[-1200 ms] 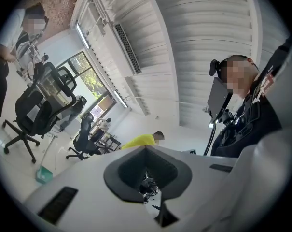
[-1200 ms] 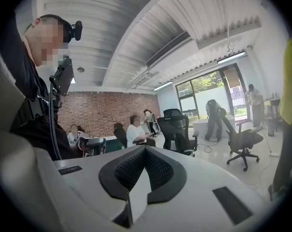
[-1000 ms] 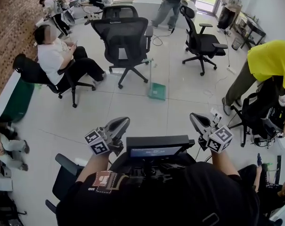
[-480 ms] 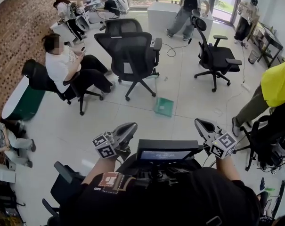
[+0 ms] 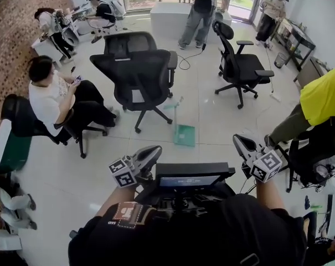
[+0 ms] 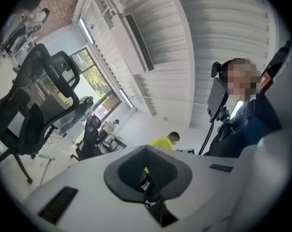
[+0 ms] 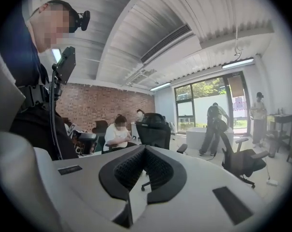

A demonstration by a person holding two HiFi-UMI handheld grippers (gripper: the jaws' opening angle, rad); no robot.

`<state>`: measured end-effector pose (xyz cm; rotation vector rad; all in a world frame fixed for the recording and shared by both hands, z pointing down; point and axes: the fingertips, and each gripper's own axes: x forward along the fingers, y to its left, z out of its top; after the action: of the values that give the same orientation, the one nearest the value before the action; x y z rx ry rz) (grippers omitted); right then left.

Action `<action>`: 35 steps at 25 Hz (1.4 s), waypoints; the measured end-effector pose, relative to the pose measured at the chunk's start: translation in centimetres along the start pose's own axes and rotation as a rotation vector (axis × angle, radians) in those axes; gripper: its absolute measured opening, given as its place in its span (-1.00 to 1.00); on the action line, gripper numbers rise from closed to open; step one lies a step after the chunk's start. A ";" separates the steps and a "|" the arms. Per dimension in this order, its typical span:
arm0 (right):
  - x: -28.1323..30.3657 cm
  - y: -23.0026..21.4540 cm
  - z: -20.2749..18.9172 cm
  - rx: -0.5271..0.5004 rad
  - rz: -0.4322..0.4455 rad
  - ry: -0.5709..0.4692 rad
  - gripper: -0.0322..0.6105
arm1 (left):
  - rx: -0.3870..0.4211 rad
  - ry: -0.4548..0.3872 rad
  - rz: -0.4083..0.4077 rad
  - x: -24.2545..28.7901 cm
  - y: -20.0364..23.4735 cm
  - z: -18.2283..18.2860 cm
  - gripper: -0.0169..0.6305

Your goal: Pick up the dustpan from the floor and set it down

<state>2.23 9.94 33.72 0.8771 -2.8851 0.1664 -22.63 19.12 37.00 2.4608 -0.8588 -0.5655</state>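
Observation:
The green dustpan (image 5: 184, 134) rests on the pale tiled floor with its long thin handle (image 5: 176, 108) standing up, just beyond the black office chair (image 5: 138, 73). My left gripper (image 5: 149, 152) hangs in the air in front of my chest, shut and empty, well short of the dustpan. My right gripper (image 5: 240, 143) is level with it on the other side, also shut with nothing in it. In the left gripper view the closed jaws (image 6: 146, 150) point past the chair (image 6: 27, 110). The right gripper view shows its jaws (image 7: 145, 149) closed, facing the room.
A second black chair (image 5: 239, 65) stands to the right of the dustpan. A seated person (image 5: 51, 96) is at the left, a person in a yellow shirt (image 5: 322, 96) bends at the right, and others stand at the back. A screen (image 5: 190, 180) sits on my chest rig.
The whole view has shifted as I walk across the room; the dustpan now lies lower in the head view, closer to me. Both grippers stay shut in front of my chest.

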 end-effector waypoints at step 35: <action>33.5 -44.9 -7.8 0.079 0.110 0.153 -0.87 | 0.027 0.401 0.530 27.0 59.9 -1.8 -0.75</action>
<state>0.38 -44.35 49.49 0.6844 -2.8002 0.3447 -30.09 -39.67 65.37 2.1238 -1.2730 0.1227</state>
